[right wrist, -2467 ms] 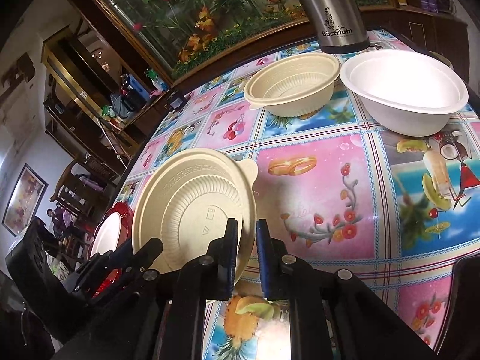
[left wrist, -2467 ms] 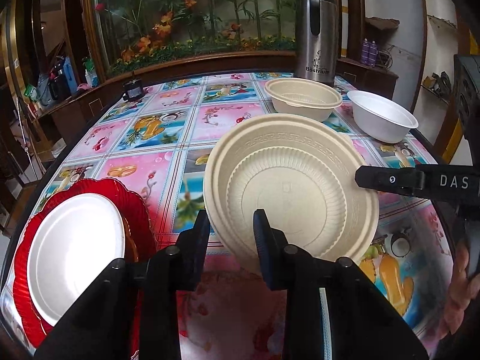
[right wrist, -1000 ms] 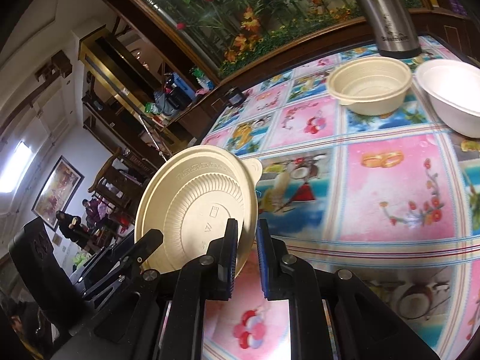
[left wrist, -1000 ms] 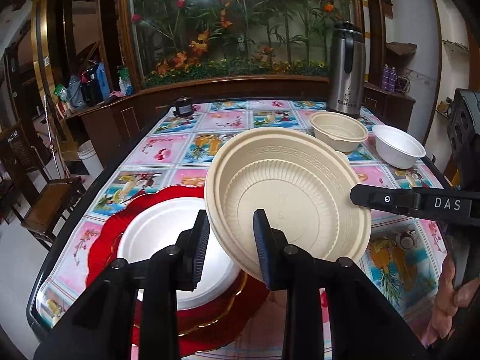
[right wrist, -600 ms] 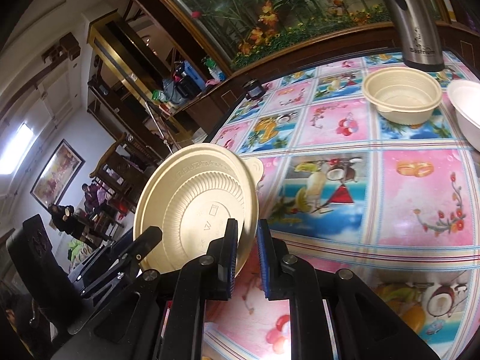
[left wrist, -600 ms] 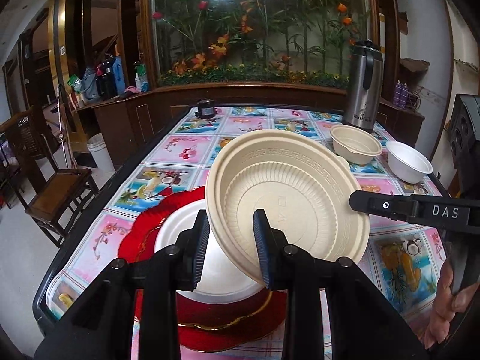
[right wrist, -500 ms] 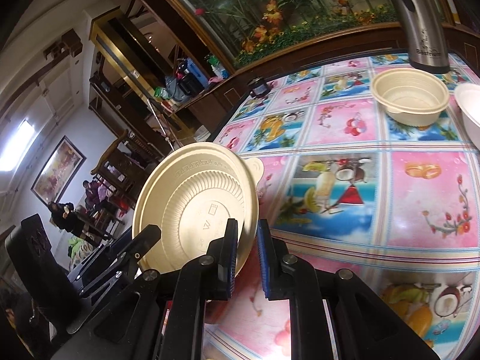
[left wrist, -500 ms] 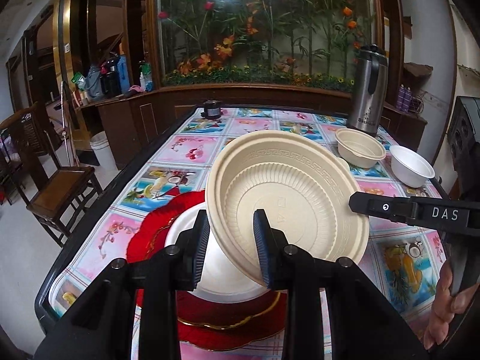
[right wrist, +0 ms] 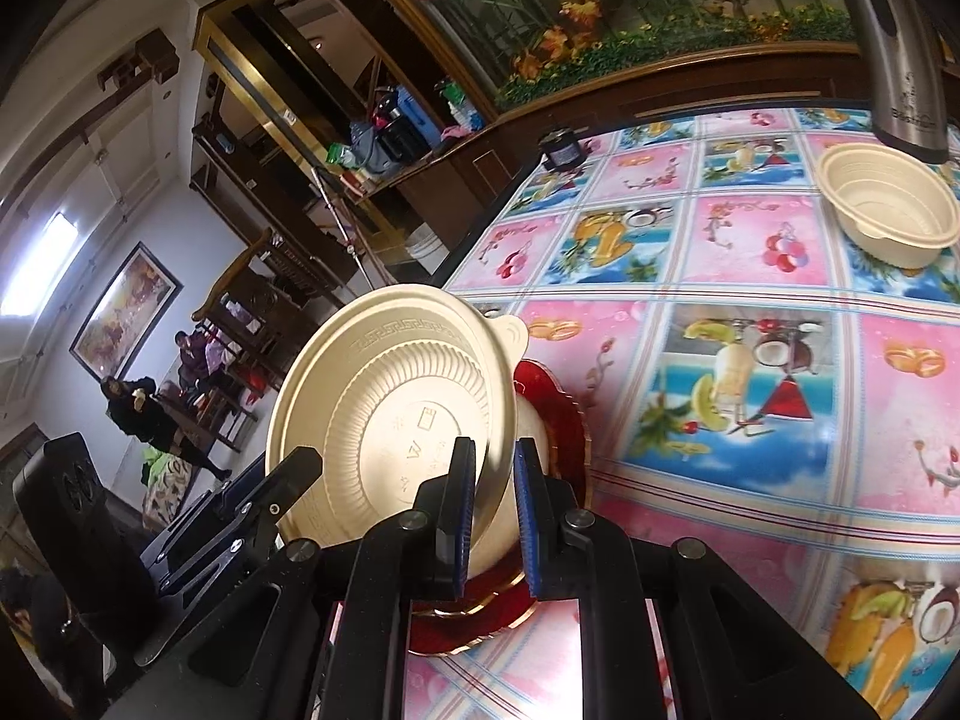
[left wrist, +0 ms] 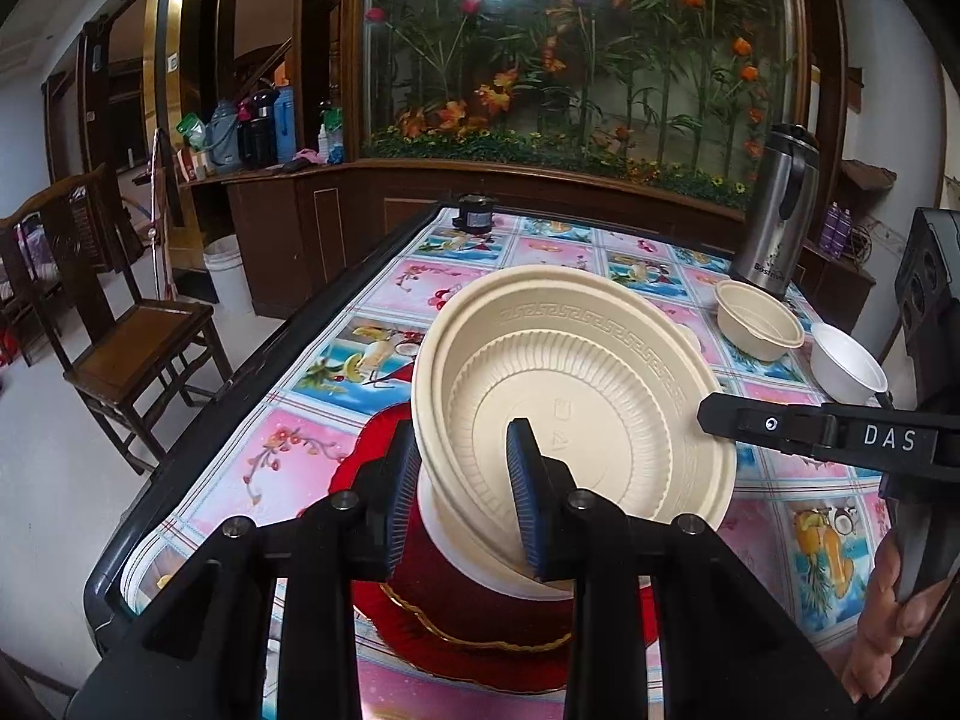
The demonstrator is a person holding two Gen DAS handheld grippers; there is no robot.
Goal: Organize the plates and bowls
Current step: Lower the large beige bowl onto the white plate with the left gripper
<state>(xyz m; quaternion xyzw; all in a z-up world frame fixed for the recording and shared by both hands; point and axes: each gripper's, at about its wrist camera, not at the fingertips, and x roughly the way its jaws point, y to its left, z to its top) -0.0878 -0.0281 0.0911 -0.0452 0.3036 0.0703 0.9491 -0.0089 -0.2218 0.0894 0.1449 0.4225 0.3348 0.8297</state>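
While I look out along both sets of fingers, the table (left wrist: 336, 360) fills most of what I see, covered in a cloth of pink and blue fruit-and-flower squares. Near its close end lies a red scalloped plate (left wrist: 492, 648) with a gold edge, and a white plate (left wrist: 456, 552) rests on top of it. Tilted up on edge above that stack is the cream plate (left wrist: 576, 396), a ribbed disposable one with a key-pattern band round its rim and a small tab on one side. My left hand-held gripper (left wrist: 462, 498) is clenched on the near part of its rim, one pad behind the plate and one in front. My right hand-held gripper (right wrist: 493, 510) is pinched tight on the opposite edge of the same cream plate, so it hangs between the two, clear of the cloth. In the left wrist view, fingers of the hand (left wrist: 888, 618) carrying the right tool show at the lower right. Farther along the table, well apart from the stack, a cream bowl (right wrist: 888, 210) sits beside a white bowl (left wrist: 846, 363), with a steel thermos jug (left wrist: 780, 210) just behind them. A small dark jar (left wrist: 476, 213) stands alone at the far edge.
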